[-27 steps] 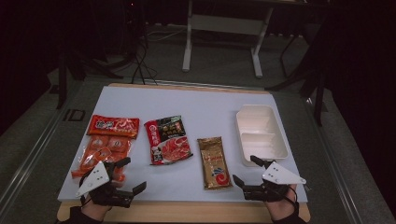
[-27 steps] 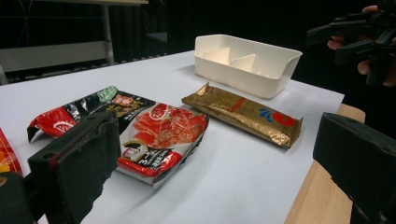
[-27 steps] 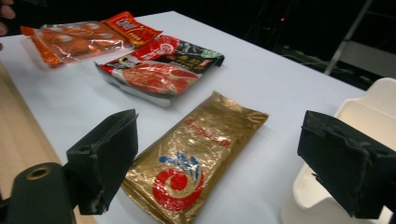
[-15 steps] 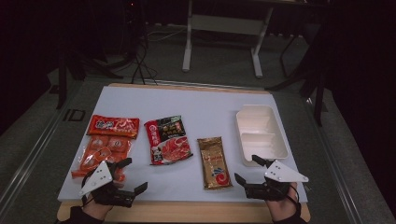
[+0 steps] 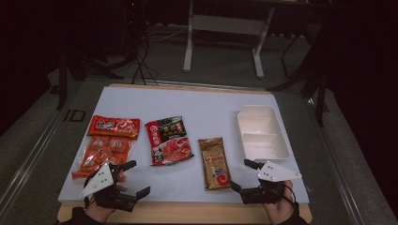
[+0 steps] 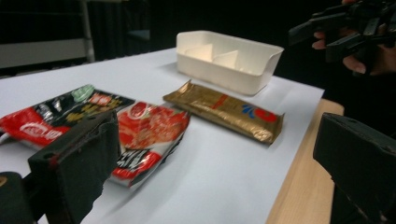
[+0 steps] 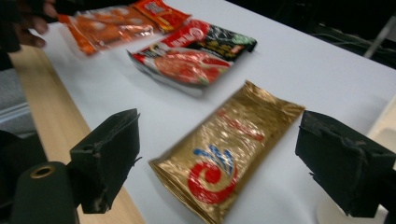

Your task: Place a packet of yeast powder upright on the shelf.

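Your right gripper (image 5: 238, 174) has slid left toward the gold packet (image 5: 214, 162), which lies flat on the desk (image 5: 206, 110) just ahead of its wide, empty jaws; your left gripper (image 5: 138, 178) holds nothing either, jaws wide.

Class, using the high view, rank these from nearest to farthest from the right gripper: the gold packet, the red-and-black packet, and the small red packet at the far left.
From the right gripper:
1. Gold packet, just to its left.
2. Red-and-black packet, mid-table, farther left.
3. Small red packet, far left, above the orange pack.
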Action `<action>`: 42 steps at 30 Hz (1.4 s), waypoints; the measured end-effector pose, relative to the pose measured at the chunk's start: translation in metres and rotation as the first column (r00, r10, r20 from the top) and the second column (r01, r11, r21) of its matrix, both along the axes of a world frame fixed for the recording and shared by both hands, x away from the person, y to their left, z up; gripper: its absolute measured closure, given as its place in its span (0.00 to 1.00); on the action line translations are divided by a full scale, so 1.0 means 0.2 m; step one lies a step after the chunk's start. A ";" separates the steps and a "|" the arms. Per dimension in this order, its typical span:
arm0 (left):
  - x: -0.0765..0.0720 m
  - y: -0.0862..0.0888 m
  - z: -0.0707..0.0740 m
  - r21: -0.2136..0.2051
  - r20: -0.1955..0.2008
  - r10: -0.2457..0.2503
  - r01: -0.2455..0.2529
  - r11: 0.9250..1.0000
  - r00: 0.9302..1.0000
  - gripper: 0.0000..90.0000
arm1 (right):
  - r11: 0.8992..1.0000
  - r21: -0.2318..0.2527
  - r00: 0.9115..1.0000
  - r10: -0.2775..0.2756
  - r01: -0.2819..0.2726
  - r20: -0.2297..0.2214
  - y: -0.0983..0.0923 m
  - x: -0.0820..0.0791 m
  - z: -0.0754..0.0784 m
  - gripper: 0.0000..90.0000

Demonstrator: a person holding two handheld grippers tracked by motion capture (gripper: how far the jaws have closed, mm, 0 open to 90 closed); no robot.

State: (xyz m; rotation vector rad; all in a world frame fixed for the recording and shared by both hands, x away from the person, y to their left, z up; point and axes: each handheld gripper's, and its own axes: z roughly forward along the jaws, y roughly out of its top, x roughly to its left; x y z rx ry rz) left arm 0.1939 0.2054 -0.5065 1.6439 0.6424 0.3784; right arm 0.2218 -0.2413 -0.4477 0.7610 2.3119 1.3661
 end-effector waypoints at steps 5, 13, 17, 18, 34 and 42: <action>0.00 0.00 0.00 0.008 0.005 0.002 -0.002 1.000 1.000 0.01 | 1.000 0.004 0.999 0.024 -0.024 0.023 0.03 -0.04 0.09 0.15; 0.00 0.00 0.00 0.005 0.001 0.004 -0.004 1.000 1.000 0.01 | 0.999 0.019 0.998 0.037 -0.038 0.059 0.04 -0.03 0.17 0.15; 0.00 -0.01 -0.01 0.002 -0.009 0.001 -0.001 1.000 1.000 0.01 | 1.000 0.013 0.996 0.005 -0.006 0.090 0.04 -0.02 0.20 0.14; 0.00 -0.01 -0.01 0.002 -0.011 0.001 -0.001 1.000 1.000 0.01 | 1.000 0.012 0.995 -0.009 0.008 0.100 0.04 -0.01 0.21 0.13; 0.00 -0.01 -0.01 0.002 -0.028 0.000 0.000 1.000 1.000 0.01 | 0.997 0.017 0.991 -0.077 0.076 0.106 0.08 0.22 0.26 0.11; 0.01 0.00 -0.01 0.003 -0.029 -0.001 0.001 1.000 1.000 0.01 | 0.994 -0.026 0.990 -0.104 0.107 0.090 0.14 0.33 0.26 0.13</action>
